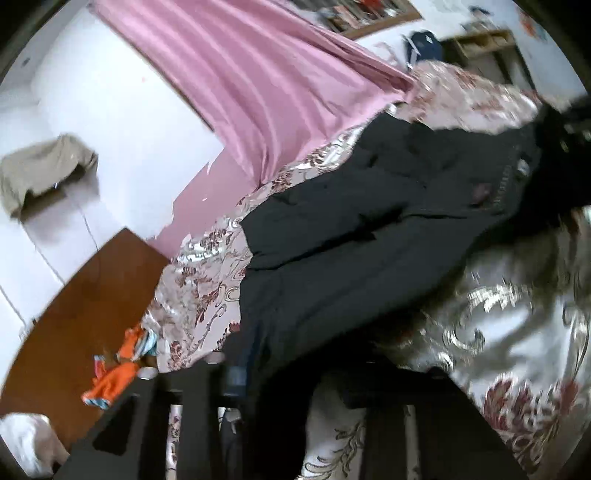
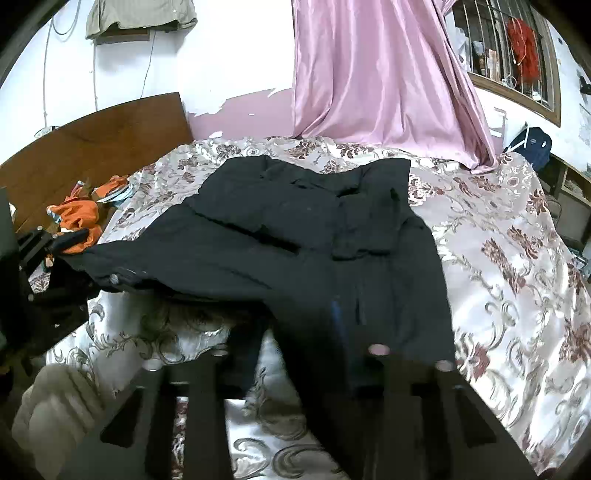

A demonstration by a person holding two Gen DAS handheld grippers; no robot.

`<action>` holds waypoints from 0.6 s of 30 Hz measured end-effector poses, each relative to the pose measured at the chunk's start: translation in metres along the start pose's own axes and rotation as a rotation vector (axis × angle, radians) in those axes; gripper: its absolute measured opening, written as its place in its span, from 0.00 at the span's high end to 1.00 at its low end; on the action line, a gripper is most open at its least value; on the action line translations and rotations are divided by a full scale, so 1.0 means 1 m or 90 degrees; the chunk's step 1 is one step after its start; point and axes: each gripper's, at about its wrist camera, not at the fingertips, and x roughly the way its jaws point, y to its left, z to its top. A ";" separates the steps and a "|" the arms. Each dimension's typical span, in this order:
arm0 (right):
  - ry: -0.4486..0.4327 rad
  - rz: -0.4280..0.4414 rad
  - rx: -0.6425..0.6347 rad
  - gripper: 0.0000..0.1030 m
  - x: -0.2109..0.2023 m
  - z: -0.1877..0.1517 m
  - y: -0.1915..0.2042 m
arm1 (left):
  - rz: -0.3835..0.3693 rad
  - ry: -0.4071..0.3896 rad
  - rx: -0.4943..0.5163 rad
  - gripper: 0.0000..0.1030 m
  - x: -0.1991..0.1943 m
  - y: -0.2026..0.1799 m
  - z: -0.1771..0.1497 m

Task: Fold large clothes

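Note:
A large black padded jacket (image 1: 369, 221) (image 2: 295, 229) lies spread on a floral bedspread (image 1: 207, 266) (image 2: 498, 240). My left gripper (image 1: 284, 380) has the jacket's near edge between its fingers, and the dark cloth hides the right finger's tip. From the right wrist view, that left gripper (image 2: 62, 243) holds a jacket corner raised off the bed at far left. My right gripper (image 2: 299, 354) grips the hem nearest me. The cloth runs down between its fingers, and the hem hangs above its shadow on the bed. The right gripper (image 1: 565, 133) shows as a dark blur in the left wrist view.
A pink curtain (image 2: 369, 74) hangs to the bed's far side beside a barred window (image 2: 509, 48). A brown headboard (image 2: 92, 136) stands at left, with orange clothing (image 2: 79, 218) bunched against it. A beige cloth (image 2: 140, 14) hangs on the white wall. A blue backpack (image 2: 532, 147) sits at far right.

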 end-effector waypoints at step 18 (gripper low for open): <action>-0.041 0.001 0.035 0.89 -0.019 -0.031 0.015 | -0.088 0.008 -0.058 0.89 -0.019 0.014 -0.017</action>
